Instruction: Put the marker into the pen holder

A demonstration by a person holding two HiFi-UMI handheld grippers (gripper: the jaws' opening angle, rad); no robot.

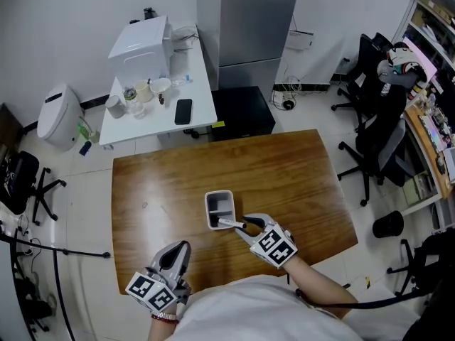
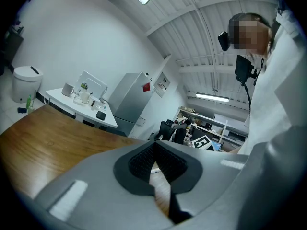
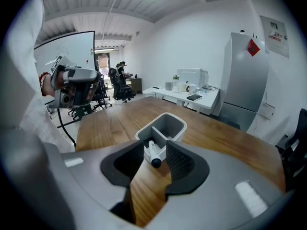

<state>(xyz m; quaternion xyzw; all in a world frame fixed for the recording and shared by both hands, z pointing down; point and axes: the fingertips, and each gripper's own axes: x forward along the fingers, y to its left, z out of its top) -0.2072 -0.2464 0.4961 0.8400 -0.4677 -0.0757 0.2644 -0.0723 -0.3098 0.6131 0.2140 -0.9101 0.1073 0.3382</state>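
Note:
A grey two-compartment pen holder point(image 1: 219, 199) stands on the brown wooden table point(image 1: 170, 183), just ahead of me. A white marker point(image 1: 229, 224) with a black cap leans with its far end over the holder's near rim point(image 3: 158, 128). The marker point(image 3: 152, 153) lies between the fingers of my right gripper point(image 1: 247, 227), with a gap on each side, so the jaws stand open around it. My left gripper point(image 1: 178, 251) hovers at the table's near edge, left of the holder. Its fingertips meet and nothing is held in it.
Beyond the wooden table stands a white side table point(image 1: 201, 98) with an appliance, cups and a black phone point(image 1: 183, 111). A grey cabinet point(image 1: 245, 34) rises behind it. Black office chairs point(image 1: 373, 130) stand at the right, a white bin point(image 1: 57, 116) at the left.

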